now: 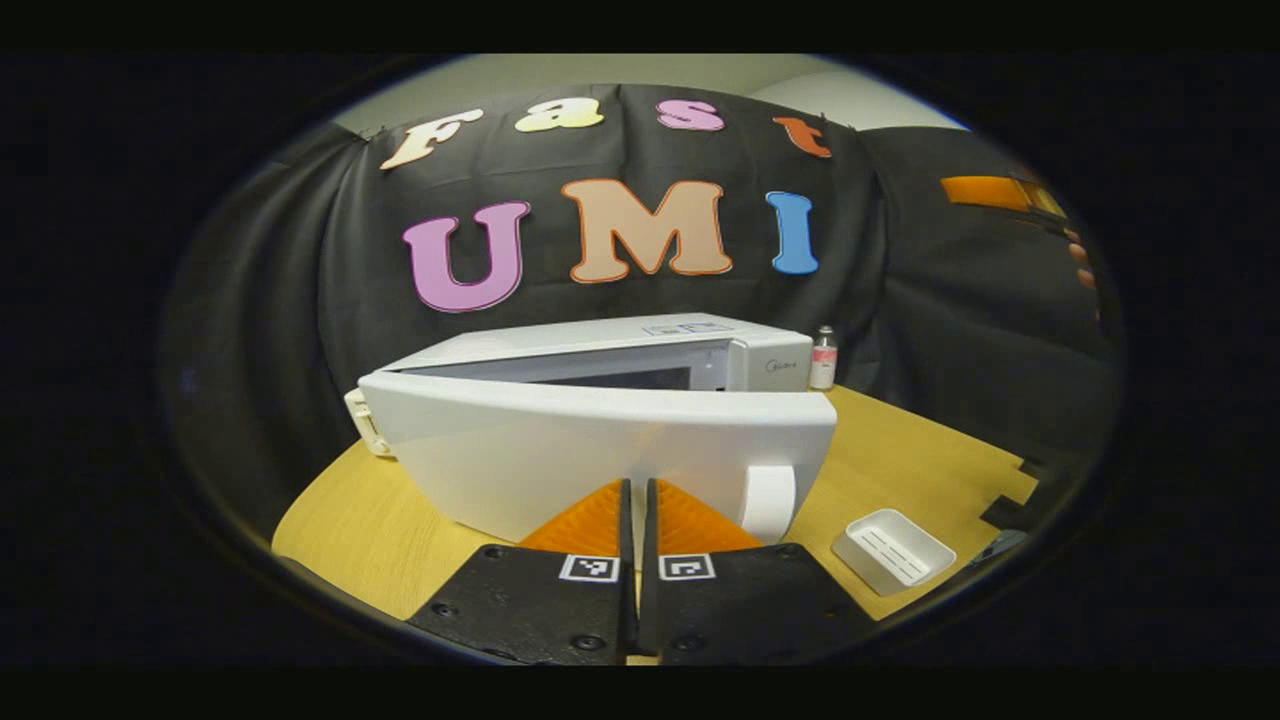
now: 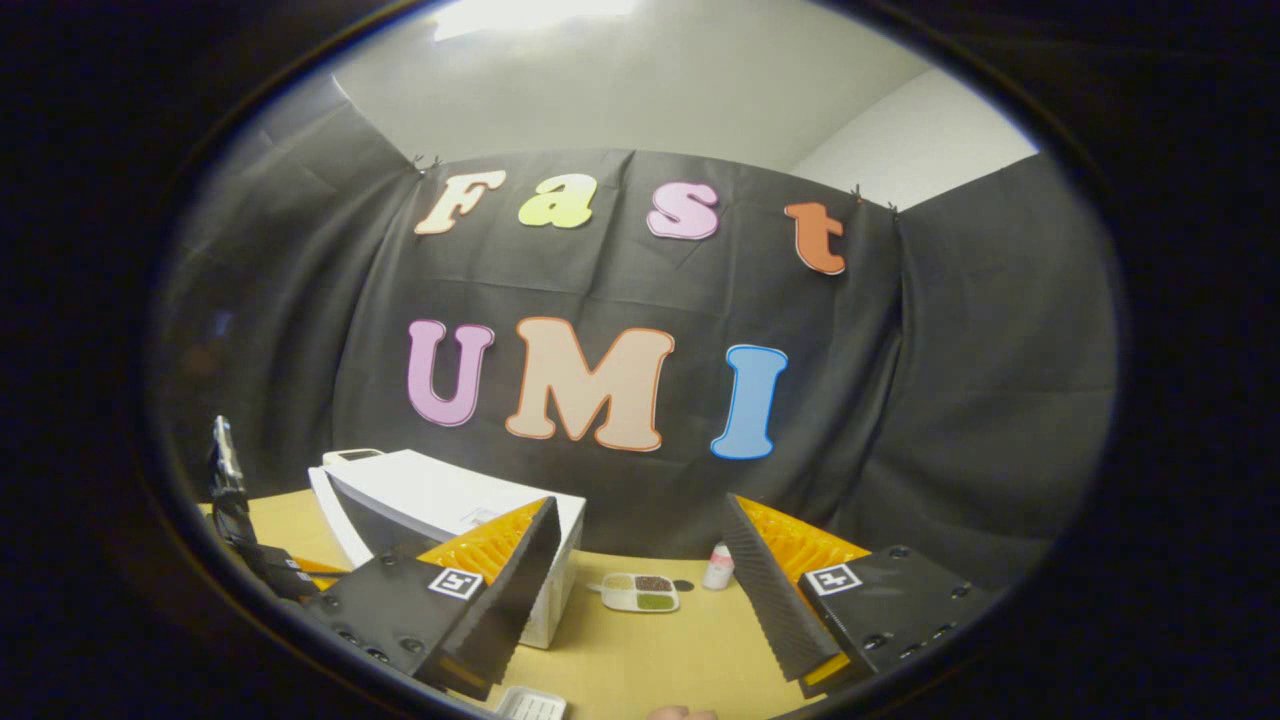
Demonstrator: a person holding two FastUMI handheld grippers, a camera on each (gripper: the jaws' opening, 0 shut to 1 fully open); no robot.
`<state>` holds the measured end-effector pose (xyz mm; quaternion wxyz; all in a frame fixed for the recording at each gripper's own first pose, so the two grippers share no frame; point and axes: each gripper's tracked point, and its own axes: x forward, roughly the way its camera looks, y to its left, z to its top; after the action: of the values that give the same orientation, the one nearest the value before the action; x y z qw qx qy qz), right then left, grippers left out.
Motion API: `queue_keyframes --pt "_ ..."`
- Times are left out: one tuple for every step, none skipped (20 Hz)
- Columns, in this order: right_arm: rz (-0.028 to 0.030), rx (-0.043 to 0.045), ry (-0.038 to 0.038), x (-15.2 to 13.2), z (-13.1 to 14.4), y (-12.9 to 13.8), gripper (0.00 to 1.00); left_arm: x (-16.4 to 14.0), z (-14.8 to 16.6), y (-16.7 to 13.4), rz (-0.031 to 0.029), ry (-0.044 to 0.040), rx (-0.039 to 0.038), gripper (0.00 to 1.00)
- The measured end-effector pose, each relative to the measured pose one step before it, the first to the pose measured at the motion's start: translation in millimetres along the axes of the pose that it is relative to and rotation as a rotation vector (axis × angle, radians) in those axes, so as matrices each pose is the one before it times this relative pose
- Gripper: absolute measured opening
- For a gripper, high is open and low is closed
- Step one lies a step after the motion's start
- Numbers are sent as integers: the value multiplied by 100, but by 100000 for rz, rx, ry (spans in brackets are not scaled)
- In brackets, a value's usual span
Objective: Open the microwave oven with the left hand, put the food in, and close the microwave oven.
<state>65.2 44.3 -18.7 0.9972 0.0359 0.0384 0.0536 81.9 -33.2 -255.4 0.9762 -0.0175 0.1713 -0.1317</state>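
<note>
The white microwave [image 1: 600, 345] stands on the wooden table with its door [image 1: 600, 440] swung partly open toward me. The door's white handle [image 1: 768, 500] is at its lower right. My left gripper [image 1: 637, 487] is shut, its tips close against the door's face just left of the handle, with nothing between them. In the right gripper view the microwave [image 2: 455, 505] is at the left with its door [image 2: 335, 525] ajar. The food, a small divided tray [image 2: 640, 592], lies on the table right of it. My right gripper [image 2: 640, 545] hangs open above the table, short of the food.
A small bottle [image 1: 823, 357] [image 2: 718, 566] stands by the microwave's right side near the cloth wall. A white ribbed dish [image 1: 893, 548] [image 2: 530, 703] lies near the table's front edge. A hand [image 1: 1080, 262] shows at the far right.
</note>
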Motion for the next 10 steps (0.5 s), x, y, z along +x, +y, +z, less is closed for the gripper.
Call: queue_keyframes --pt "-74 -524 -26 170 -51 -400 97 588 175 -99 76 60 -296 0" --pt "71 -514 195 200 -163 -345 100 637 290 -236 -27 -32 -289 0" --pt "-58 -316 -160 245 -150 -328 100 647 117 -274 -14 187 67 0" --pt "13 -362 54 191 -103 -295 97 600 245 -226 74 -31 358 0" --pt "36 -531 107 123 -214 -299 100 605 158 -198 -13 -113 349 0" --pt "47 -574 -39 196 -86 -224 97 483 236 -125 -123 -199 143 0" --pt "-138 -621 76 80 -209 -276 97 577 225 -192 -164 118 -93 0" --pt "-135 -326 73 85 -147 -265 97 527 187 -115 -226 -14 -430 0" --pt "-256 362 388 78 -266 -260 97 518 197 66 187 -159 -1038 1" --pt "-328 888 -29 191 -18 -253 97 451 198 61 300 -132 -1345 1"
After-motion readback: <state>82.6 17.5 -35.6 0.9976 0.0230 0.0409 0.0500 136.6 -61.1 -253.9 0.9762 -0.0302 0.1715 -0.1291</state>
